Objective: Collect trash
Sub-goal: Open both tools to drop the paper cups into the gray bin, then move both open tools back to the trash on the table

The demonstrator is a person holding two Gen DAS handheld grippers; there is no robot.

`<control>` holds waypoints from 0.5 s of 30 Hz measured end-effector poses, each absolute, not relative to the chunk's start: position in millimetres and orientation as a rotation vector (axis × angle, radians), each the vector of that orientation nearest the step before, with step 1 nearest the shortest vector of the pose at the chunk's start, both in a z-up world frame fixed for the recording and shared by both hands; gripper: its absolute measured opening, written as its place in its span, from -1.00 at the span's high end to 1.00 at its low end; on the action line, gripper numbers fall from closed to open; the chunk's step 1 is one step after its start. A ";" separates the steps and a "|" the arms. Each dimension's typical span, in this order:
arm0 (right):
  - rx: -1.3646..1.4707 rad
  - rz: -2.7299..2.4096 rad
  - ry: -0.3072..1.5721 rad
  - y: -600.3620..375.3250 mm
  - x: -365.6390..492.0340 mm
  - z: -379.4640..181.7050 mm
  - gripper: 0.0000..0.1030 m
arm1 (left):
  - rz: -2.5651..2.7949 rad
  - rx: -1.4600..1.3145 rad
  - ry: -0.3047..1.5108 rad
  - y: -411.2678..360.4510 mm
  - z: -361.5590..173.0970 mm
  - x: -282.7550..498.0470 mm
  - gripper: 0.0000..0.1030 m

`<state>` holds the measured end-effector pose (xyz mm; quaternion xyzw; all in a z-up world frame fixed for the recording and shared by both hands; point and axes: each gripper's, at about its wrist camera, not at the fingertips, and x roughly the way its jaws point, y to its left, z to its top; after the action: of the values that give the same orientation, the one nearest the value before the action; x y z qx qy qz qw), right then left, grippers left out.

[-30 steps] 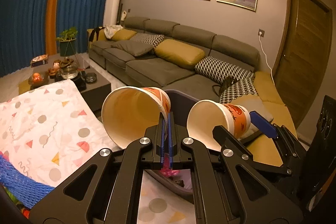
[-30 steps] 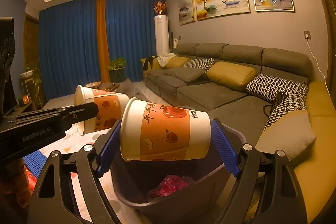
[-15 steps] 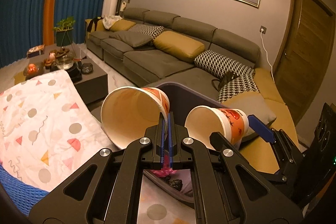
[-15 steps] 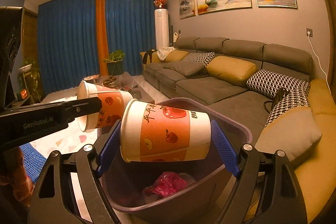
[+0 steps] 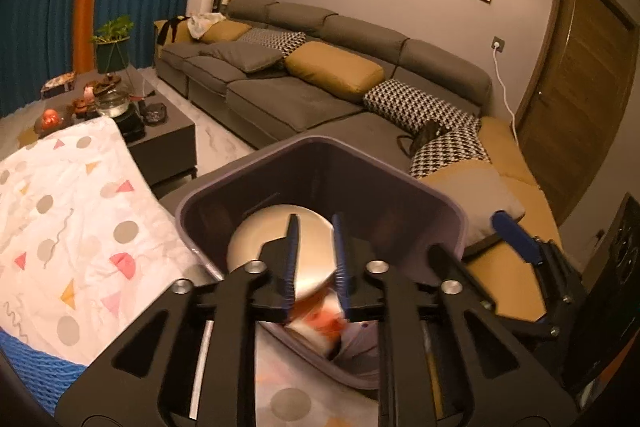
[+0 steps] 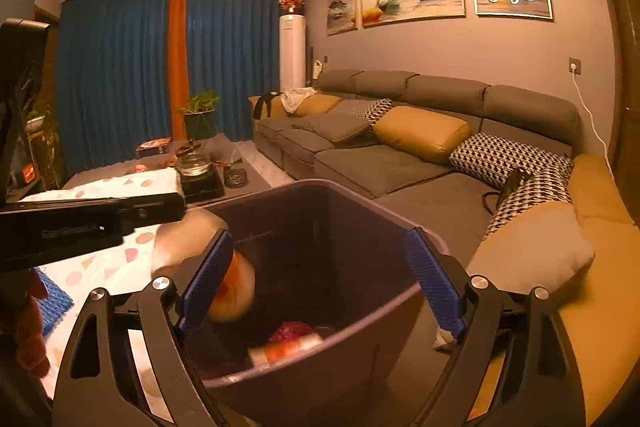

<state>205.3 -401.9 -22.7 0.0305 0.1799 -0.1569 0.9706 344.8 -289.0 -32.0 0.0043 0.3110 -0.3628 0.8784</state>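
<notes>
A dark purple trash bin (image 5: 320,155) stands under both grippers; it also shows in the right wrist view (image 6: 360,203). My left gripper (image 5: 314,259) is open over the bin, and a paper cup (image 5: 280,247) falls, blurred, just beyond its fingertips. My right gripper (image 6: 320,283) is wide open and empty above the bin. In the right wrist view the falling cup (image 6: 236,287) is blurred at the left pad. A second orange-printed cup (image 6: 286,349) lies in the bin beside a crumpled pink scrap (image 6: 290,331).
A table with a white patterned cloth (image 5: 60,219) and a blue mat (image 5: 36,379) lies to the left. A grey sectional sofa (image 5: 320,91) with cushions runs behind and right of the bin. A dark coffee table (image 5: 160,131) with tea ware stands beyond.
Both grippers have opened and let go of their paper cups. One cup now lies in the bin; the other is dropping in. The views have tilted down toward the bin.
</notes>
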 end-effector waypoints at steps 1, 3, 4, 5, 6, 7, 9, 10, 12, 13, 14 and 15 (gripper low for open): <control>0.065 -0.323 0.365 -403.2 203.9 -22.6 -0.66 | -0.741 0.008 0.647 -287.4 -31.0 344.4 0.29; 0.079 -0.328 0.363 -405.3 196.5 -20.9 -0.66 | -0.699 -0.002 0.628 -278.8 -26.5 340.9 -0.10; 0.081 -0.333 0.358 -404.8 191.5 -18.8 -0.66 | -0.682 -0.010 0.613 -273.2 -23.5 338.8 -0.29; 0.080 -0.339 0.354 -403.5 187.4 -16.4 -0.66 | -0.674 -0.015 0.604 -269.9 -20.9 336.2 -0.41; 0.080 -0.344 0.351 -401.0 185.1 -14.6 -0.66 | -0.663 -0.023 0.591 -263.5 -16.8 331.4 -0.46; 0.082 -0.347 0.347 -399.3 181.1 -12.6 -0.66 | -0.649 -0.030 0.580 -257.7 -13.2 326.7 -0.54; 0.100 -0.343 0.342 -394.0 171.5 -7.0 -0.66 | -0.611 -0.036 0.564 -246.5 -5.9 317.6 -0.63; 0.106 -0.338 0.342 -391.5 168.7 -4.8 -0.66 | -0.591 -0.040 0.557 -239.3 -2.5 312.1 -0.65; 0.121 -0.316 0.334 -383.9 158.8 0.5 -0.66 | -0.562 -0.051 0.549 -224.7 2.9 299.7 -0.70; 0.123 -0.302 0.328 -378.0 152.7 3.4 -0.66 | -0.549 -0.058 0.542 -216.7 4.9 292.7 -0.73; 0.124 -0.290 0.322 -373.4 146.9 5.5 -0.67 | -0.533 -0.060 0.539 -210.9 6.2 286.9 -0.76; 0.124 -0.282 0.320 -368.7 142.6 7.2 -0.68 | -0.511 -0.060 0.534 -200.3 7.6 277.1 -0.76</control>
<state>142.6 -368.7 7.2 0.0615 0.1585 -0.1398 0.9755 277.1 -200.3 7.6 -0.0293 0.2609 -0.2496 0.9321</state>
